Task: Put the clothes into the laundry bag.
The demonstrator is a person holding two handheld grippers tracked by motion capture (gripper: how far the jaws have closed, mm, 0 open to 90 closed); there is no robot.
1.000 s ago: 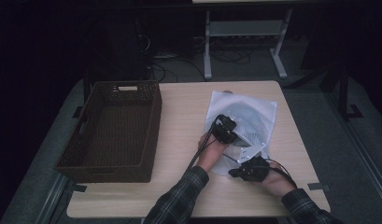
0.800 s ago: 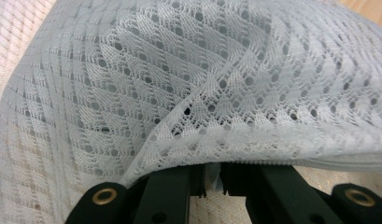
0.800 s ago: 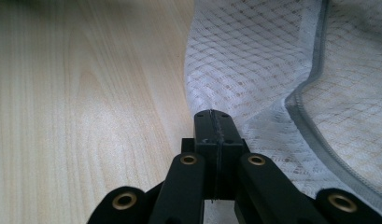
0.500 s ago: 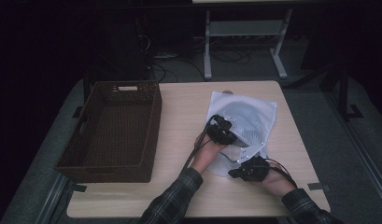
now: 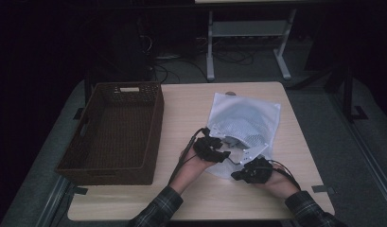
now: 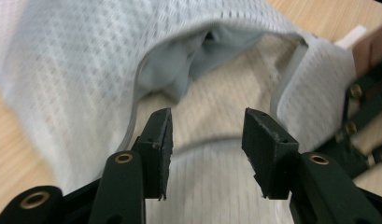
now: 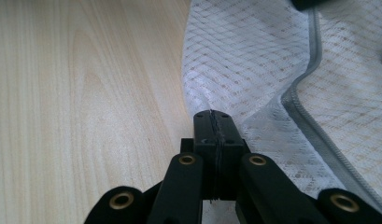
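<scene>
A white mesh bag (image 5: 245, 116) lies on the right half of the wooden table (image 5: 186, 106), its mouth toward the person. My left gripper (image 5: 223, 155) sits at the bag's near left edge. In the left gripper view its jaws (image 6: 207, 140) have just been opening and stand apart with nothing pinched; the bag's gaping mouth (image 6: 198, 51), with pale grey cloth inside, lies just ahead. My right gripper (image 5: 236, 176) rests at the bag's near corner. In the right gripper view it (image 7: 212, 122) is shut on the mesh (image 7: 247, 60) near the grey seam.
A dark brown wicker basket (image 5: 108, 171) stands on the left half of the table, with nothing visible inside. Bare wood lies between basket and bag. Cables and a metal stand frame (image 5: 248, 33) are on the floor beyond the far edge.
My left gripper has drawn back from over the bag toward the left and the near edge, and its jaws have opened. The right gripper has kept its place and its grip.
</scene>
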